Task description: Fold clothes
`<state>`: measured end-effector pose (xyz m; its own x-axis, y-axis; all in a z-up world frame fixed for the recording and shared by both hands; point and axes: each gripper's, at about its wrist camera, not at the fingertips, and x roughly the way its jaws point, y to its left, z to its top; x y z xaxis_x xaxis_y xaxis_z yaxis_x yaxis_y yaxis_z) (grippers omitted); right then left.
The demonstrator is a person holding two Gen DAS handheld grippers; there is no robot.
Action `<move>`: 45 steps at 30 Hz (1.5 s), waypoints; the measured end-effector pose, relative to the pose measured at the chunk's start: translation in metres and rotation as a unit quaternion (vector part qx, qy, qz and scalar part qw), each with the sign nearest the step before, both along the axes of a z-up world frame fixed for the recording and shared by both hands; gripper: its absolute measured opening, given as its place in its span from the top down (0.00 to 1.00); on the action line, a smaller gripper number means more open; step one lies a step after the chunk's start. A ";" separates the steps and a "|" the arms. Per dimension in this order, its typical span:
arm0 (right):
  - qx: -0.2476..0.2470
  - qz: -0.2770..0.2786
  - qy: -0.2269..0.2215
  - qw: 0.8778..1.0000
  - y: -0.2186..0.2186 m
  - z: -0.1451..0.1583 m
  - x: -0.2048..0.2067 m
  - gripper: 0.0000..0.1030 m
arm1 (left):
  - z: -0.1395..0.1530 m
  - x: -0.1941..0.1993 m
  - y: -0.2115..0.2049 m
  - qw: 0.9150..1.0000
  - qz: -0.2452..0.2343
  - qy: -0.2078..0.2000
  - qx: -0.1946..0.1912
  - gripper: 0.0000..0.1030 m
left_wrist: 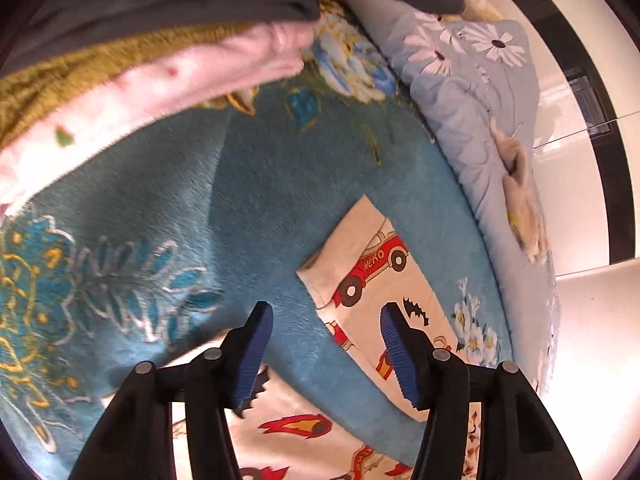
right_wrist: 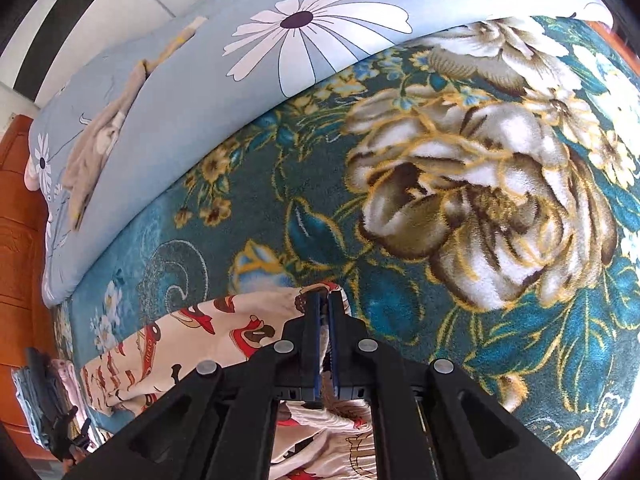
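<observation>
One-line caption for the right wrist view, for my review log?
Right gripper shut on the car-print garment, lifting its edge over the teal floral blanket.

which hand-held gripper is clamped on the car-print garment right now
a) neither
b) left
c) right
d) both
c: the right hand-held gripper has its jaws pressed together on the edge of the car-print garment, while the left hand-held gripper hangs open above the teal blanket.
</observation>
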<state>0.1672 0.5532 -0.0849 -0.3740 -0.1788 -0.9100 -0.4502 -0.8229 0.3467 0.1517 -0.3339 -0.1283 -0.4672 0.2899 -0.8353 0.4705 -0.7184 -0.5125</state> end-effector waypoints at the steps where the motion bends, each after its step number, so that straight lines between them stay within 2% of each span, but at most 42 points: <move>1: 0.002 -0.001 0.000 1.000 0.000 0.002 0.002 0.90 | 0.007 0.009 -0.007 1.000 0.004 0.008 -0.010 0.40; 2: 0.004 -0.003 0.000 1.000 0.001 0.005 0.004 0.85 | 0.013 0.020 -0.014 1.000 0.009 0.012 -0.021 0.40; 3: 0.011 -0.008 -0.002 1.000 0.001 0.007 0.006 0.69 | 0.015 0.031 -0.019 0.999 0.018 0.011 -0.032 0.39; 4: 0.013 -0.013 -0.001 1.000 0.001 0.010 0.010 0.61 | 0.013 0.041 -0.024 0.999 0.028 0.006 -0.037 0.39; 6: 0.006 -0.013 0.000 1.000 -0.001 0.014 0.023 0.61 | 0.004 0.067 -0.030 0.998 0.046 0.000 -0.033 0.39; 9: 0.005 0.003 -0.024 1.000 -0.010 0.013 0.057 0.61 | -0.018 0.103 -0.029 0.998 0.060 -0.018 -0.019 0.42; 11: 0.001 0.014 -0.044 0.999 -0.015 0.011 0.087 0.61 | -0.031 0.121 -0.027 0.998 0.064 -0.022 -0.001 0.48; 13: -0.014 0.008 -0.061 0.998 -0.015 0.008 0.123 0.61 | -0.037 0.129 -0.025 0.997 0.069 -0.008 0.022 0.49; 16: -0.067 0.002 -0.071 0.995 -0.011 0.001 0.171 0.61 | -0.039 0.132 -0.025 0.996 0.076 0.016 0.046 0.49; 18: -0.091 -0.013 -0.078 0.993 -0.008 -0.007 0.194 0.61 | -0.041 0.129 -0.026 0.995 0.077 0.029 0.061 0.56; 24: -0.175 -0.113 -0.032 0.977 -0.008 -0.033 0.220 0.61 | -0.048 0.122 -0.025 0.994 0.087 0.023 0.062 0.73; 29: -0.212 -0.163 -0.009 0.964 -0.008 -0.046 0.218 0.61 | -0.056 0.132 -0.033 0.988 0.117 0.028 0.093 0.88; 33: -0.226 -0.163 -0.009 0.960 -0.016 -0.049 0.213 0.65 | -0.057 0.137 -0.035 0.985 0.132 0.034 0.108 0.90; 36: -0.246 -0.167 0.006 0.955 -0.021 -0.049 0.209 0.84 | -0.056 0.138 -0.035 0.981 0.143 0.035 0.130 0.90; 37: -0.251 -0.168 0.010 0.953 -0.022 -0.049 0.208 0.96 | -0.055 0.137 -0.034 0.980 0.146 0.033 0.131 0.91; 39: -0.242 -0.164 0.010 0.956 -0.025 -0.045 0.206 0.97 | -0.050 0.134 -0.033 0.982 0.144 0.028 0.119 0.93; 42: -0.239 -0.149 0.033 0.959 -0.025 -0.029 0.202 0.98 | -0.032 0.126 -0.033 0.985 0.136 0.031 0.100 0.94; 45: -0.254 -0.143 0.085 0.953 -0.015 0.003 0.196 0.98 | -0.003 0.112 -0.031 0.988 0.118 0.055 0.087 0.94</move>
